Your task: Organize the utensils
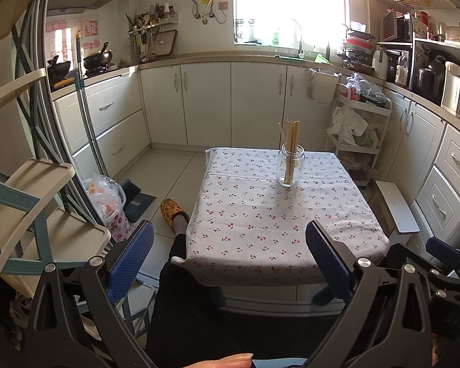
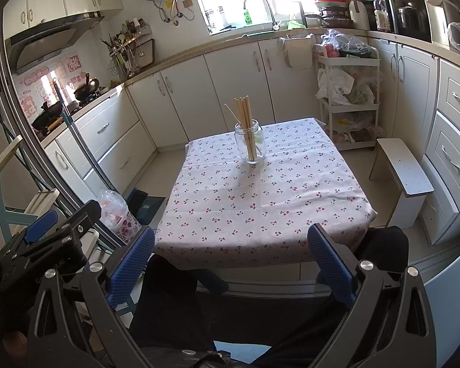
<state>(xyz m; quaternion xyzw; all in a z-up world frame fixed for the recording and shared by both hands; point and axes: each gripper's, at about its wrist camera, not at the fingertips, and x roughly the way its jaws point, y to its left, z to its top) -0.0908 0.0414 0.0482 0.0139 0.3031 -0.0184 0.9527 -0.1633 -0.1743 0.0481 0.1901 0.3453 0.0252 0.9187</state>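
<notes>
At the far left of the left wrist view stands a shelf rack (image 1: 30, 184) with cream trays on a teal frame, and beside it, lower down, a plastic bag (image 1: 107, 196) sits on the floor near a slipper (image 1: 173, 211) on the person's foot. Along the bottom of that frame the left gripper (image 1: 230, 263) is held low and level in front of the table edge, its blue-padded fingers (image 1: 132, 263) spread wide with nothing between them; a fingertip of the person's hand (image 1: 227, 360) shows at the bottom centre. Past the fingers, the table (image 1: 260, 214) wears a cherry-print cloth, and in the upper centre of it stands a clear glass jar (image 1: 290, 167) with a bundle of wooden chopsticks (image 1: 291, 141) upright inside (one thin pale stick leans away to the left). At the right edge of this view part of the other tool appears. In the right wrist view the right gripper (image 2: 231, 260) likewise hangs low before the near table edge, above the person's dark-clad lap, its tongs also wide apart and empty. The jar sits centre frame there, slightly left of the midline, well apart from both grippers. To the right a small white stool (image 2: 404, 171) stands beside the table.
</notes>
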